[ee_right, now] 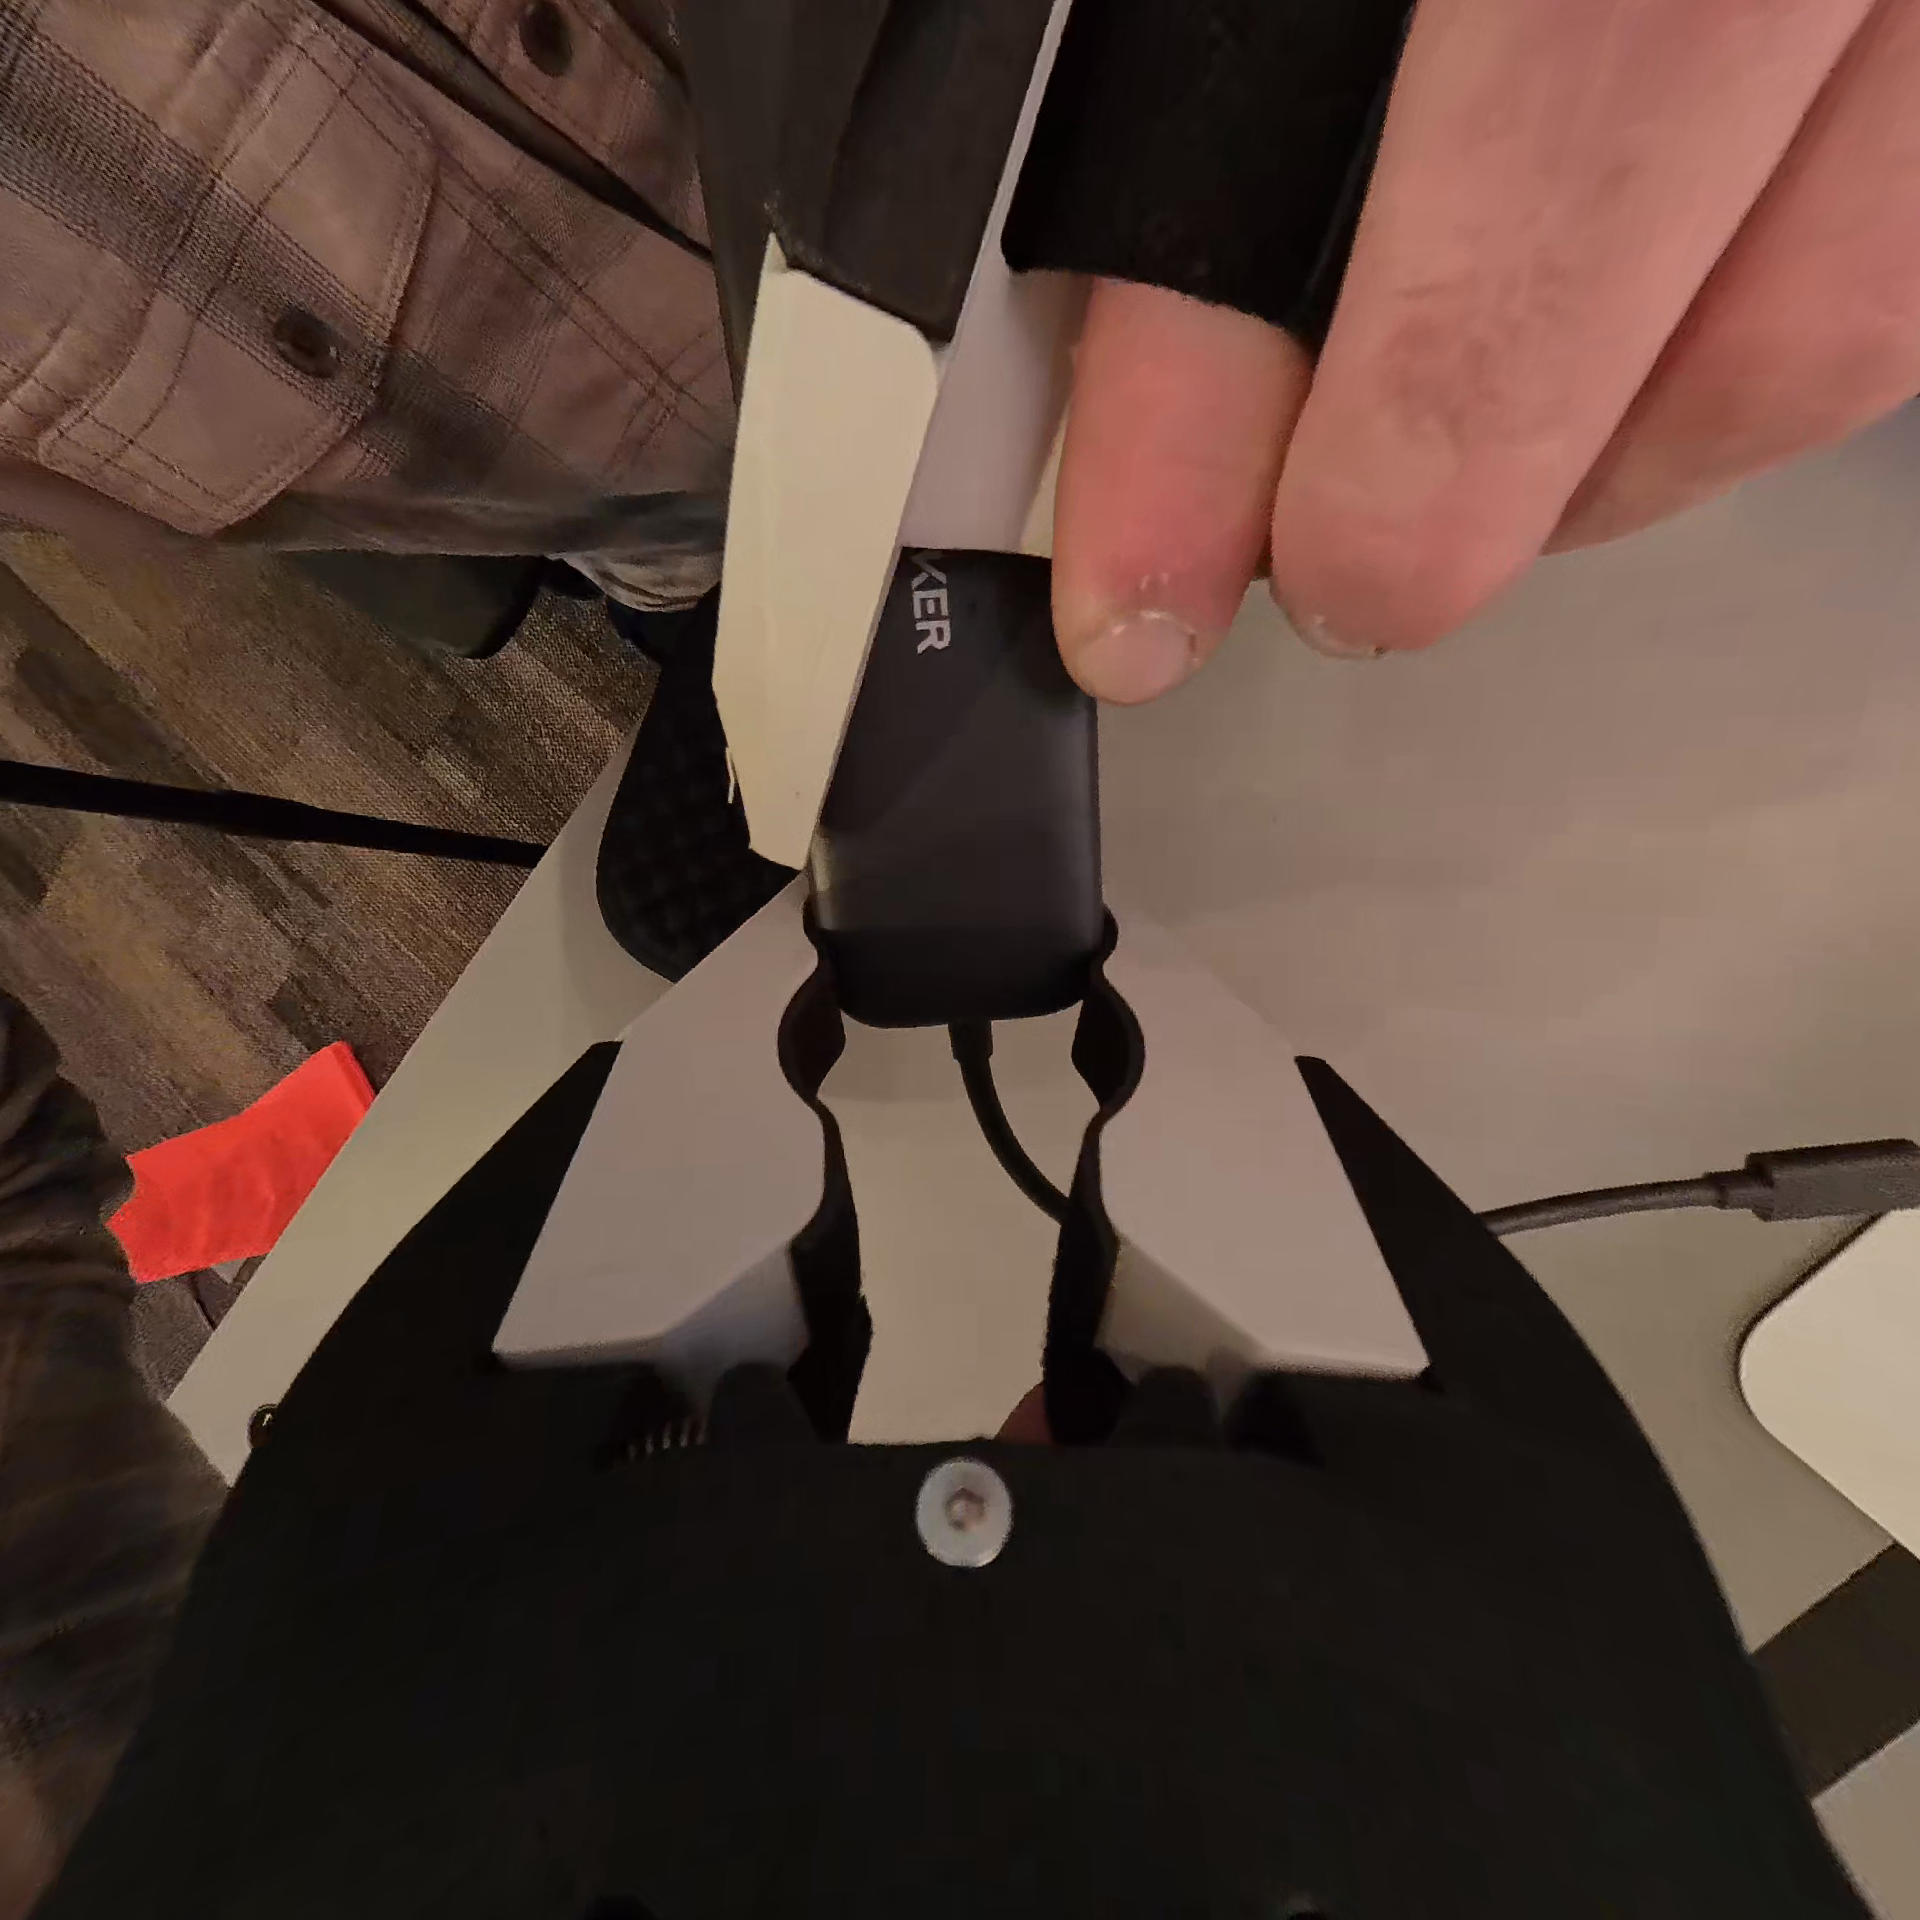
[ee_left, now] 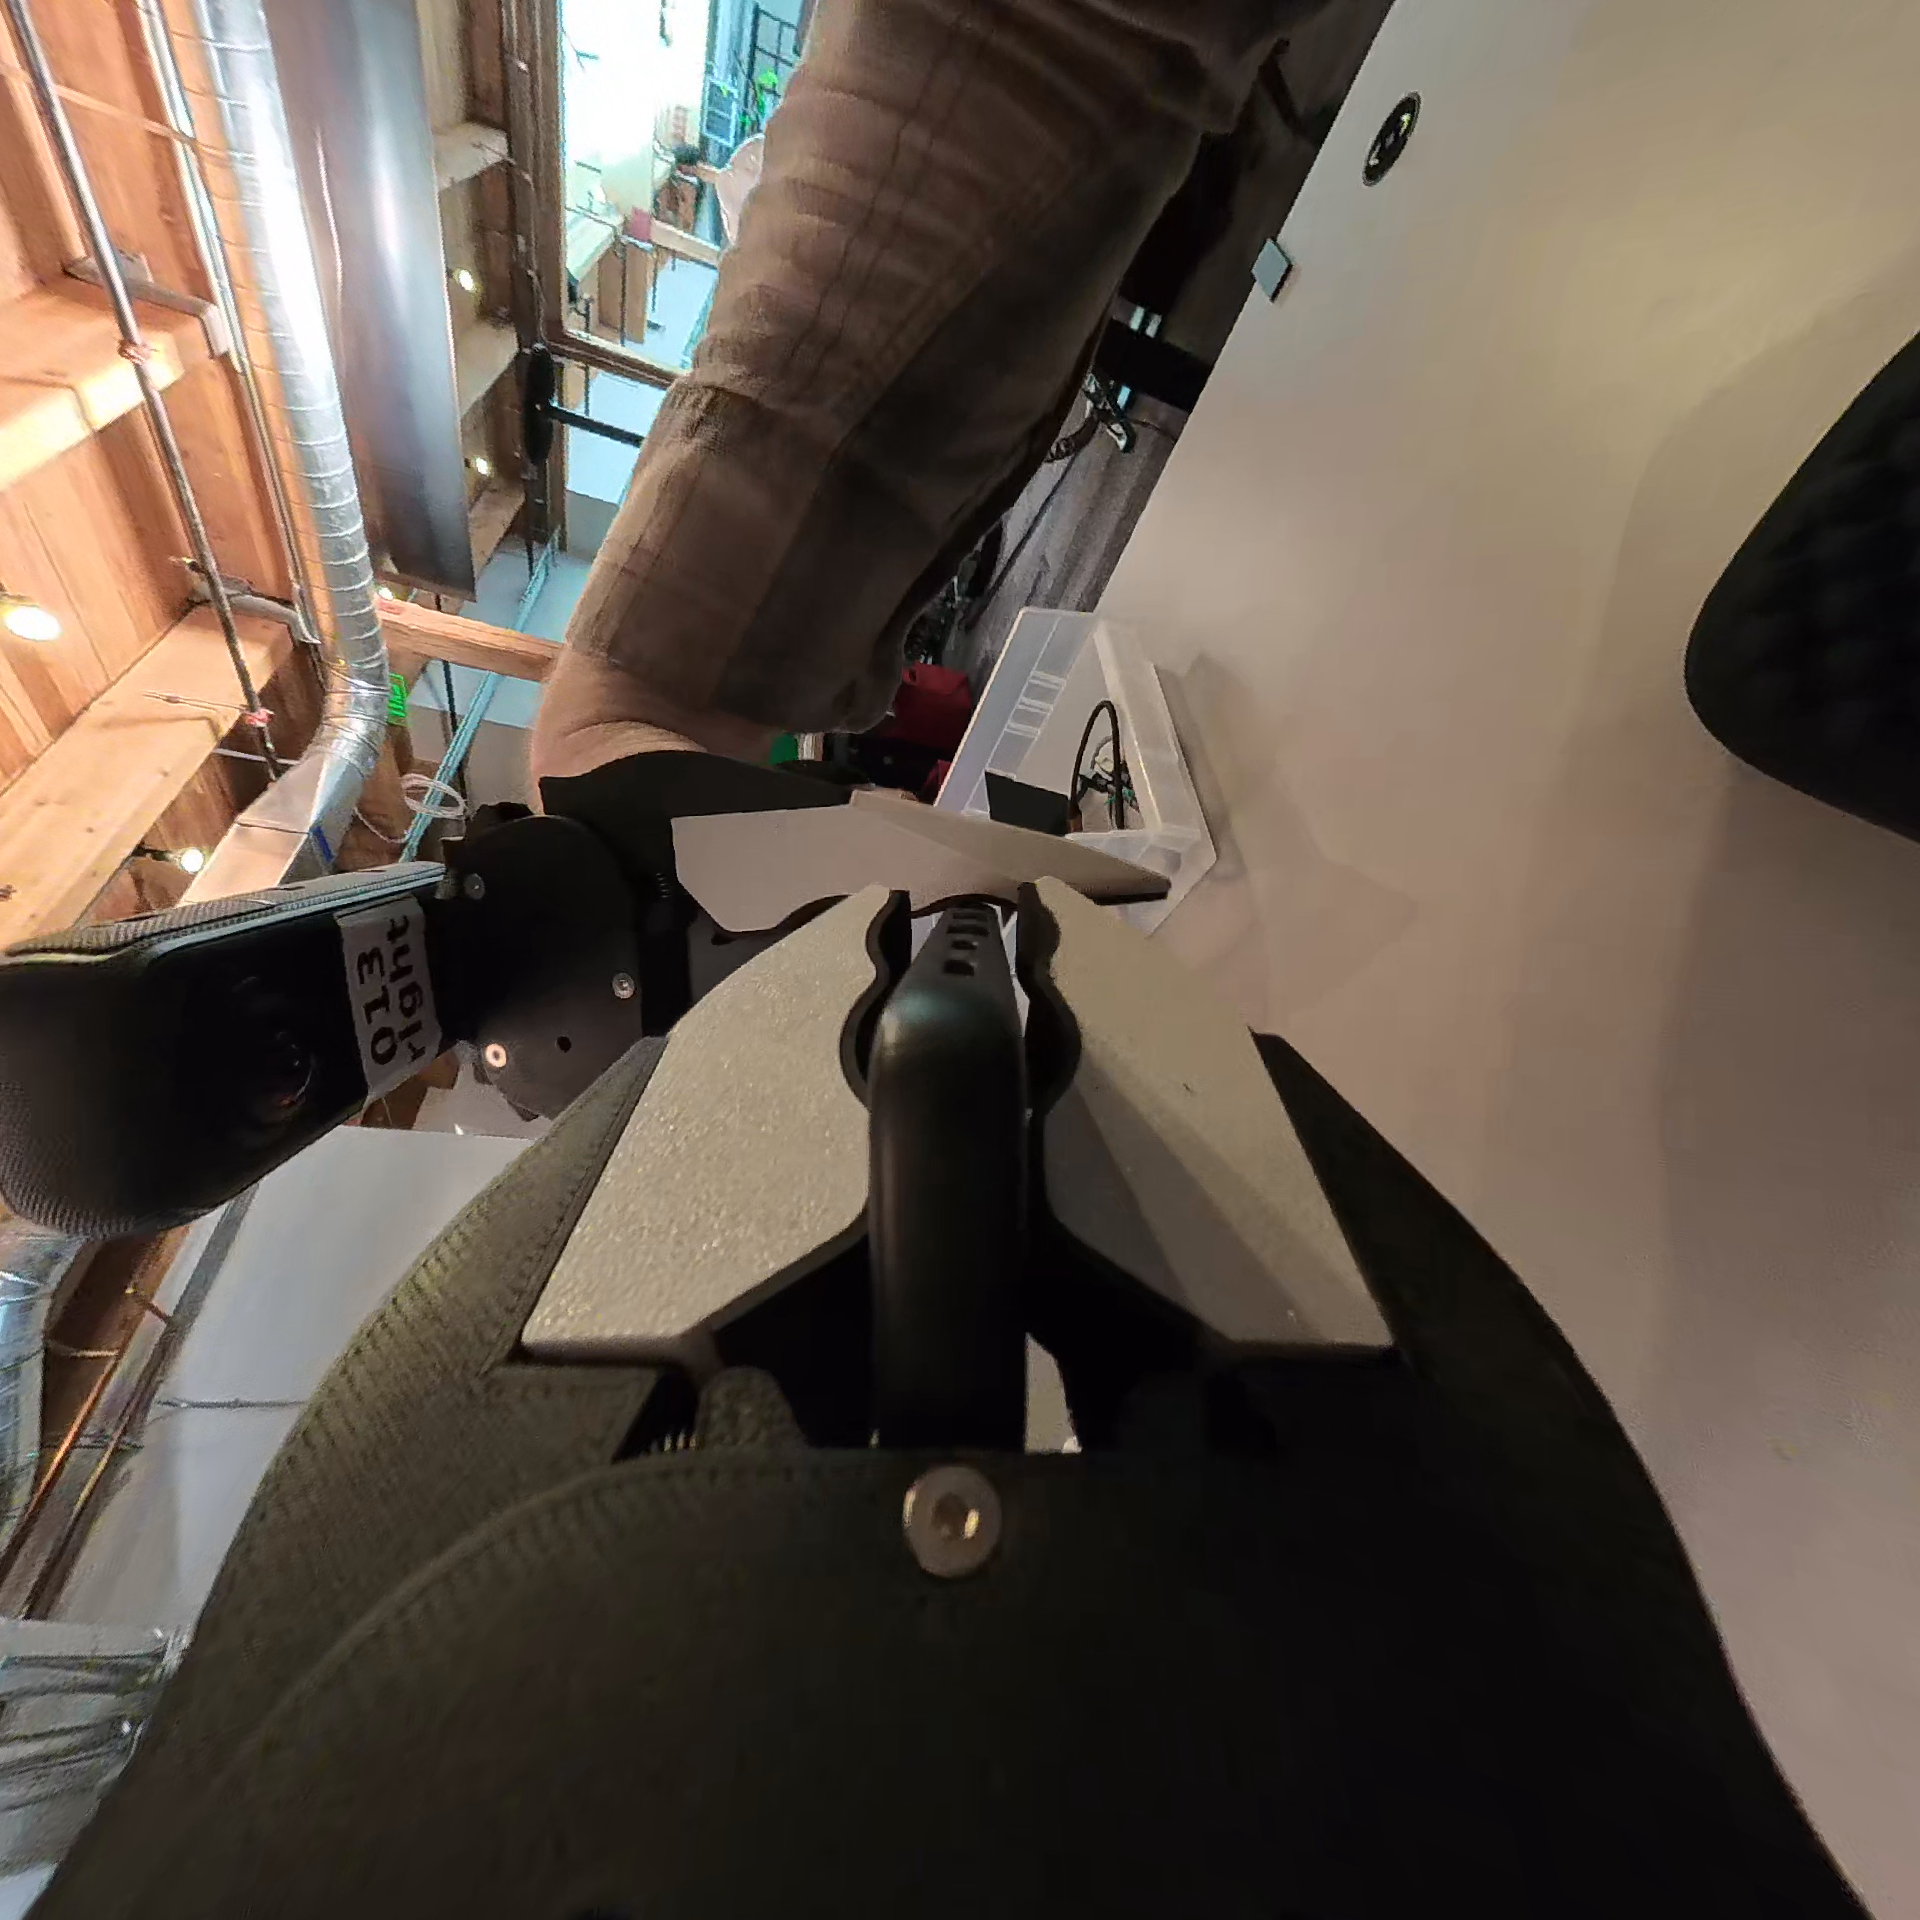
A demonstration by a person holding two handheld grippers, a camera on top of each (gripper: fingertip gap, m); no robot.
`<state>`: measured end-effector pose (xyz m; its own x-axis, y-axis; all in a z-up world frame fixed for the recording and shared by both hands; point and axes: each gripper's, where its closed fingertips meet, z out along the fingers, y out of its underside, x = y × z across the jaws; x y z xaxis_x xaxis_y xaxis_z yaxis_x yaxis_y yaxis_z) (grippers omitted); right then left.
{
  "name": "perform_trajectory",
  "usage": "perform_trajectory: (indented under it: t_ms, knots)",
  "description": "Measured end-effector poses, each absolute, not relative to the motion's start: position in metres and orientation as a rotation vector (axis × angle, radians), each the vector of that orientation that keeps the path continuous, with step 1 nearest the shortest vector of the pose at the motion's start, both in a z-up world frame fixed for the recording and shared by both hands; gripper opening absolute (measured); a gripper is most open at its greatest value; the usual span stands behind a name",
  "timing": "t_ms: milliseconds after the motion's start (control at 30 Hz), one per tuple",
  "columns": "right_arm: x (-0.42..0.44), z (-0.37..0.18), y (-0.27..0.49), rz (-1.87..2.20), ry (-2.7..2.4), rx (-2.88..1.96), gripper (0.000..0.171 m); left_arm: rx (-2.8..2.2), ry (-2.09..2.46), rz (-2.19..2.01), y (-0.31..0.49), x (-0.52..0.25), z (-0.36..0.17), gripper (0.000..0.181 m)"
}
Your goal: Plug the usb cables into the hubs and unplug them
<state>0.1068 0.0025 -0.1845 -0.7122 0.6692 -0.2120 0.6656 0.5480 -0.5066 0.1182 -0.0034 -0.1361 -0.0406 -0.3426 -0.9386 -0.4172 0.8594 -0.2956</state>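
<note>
A small grey paper label (ee_left: pixel 387 995) with printed black characters wraps the black camera housing (ee_left: pixel 156 1070) of the far gripper. Pale printed lettering (ee_right: pixel 932 615), partly hidden, sits on the dark grey rectangular plastic hub (ee_right: pixel 961 790).

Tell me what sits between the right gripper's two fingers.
In the right wrist view, the end of the dark USB hub sits between the right gripper fingers, its thin black cable trailing back through the gap.
</note>
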Motion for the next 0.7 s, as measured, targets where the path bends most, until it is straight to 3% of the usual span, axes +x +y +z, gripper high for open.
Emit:
perform_trajectory:
  t_ms: [400, 700]
  knots:
    - [0.118, -0.188, 0.030, 0.937, -2.624, -1.328, 0.040, -0.664, 1.582, 0.076, 0.024, 0.112, -0.139, 0.025]
    - [0.147, -0.173, 0.076, 0.839, -2.415, -1.460, 0.040, -0.729, 1.475, 0.073, 0.046, 0.082, -0.116, 0.040]
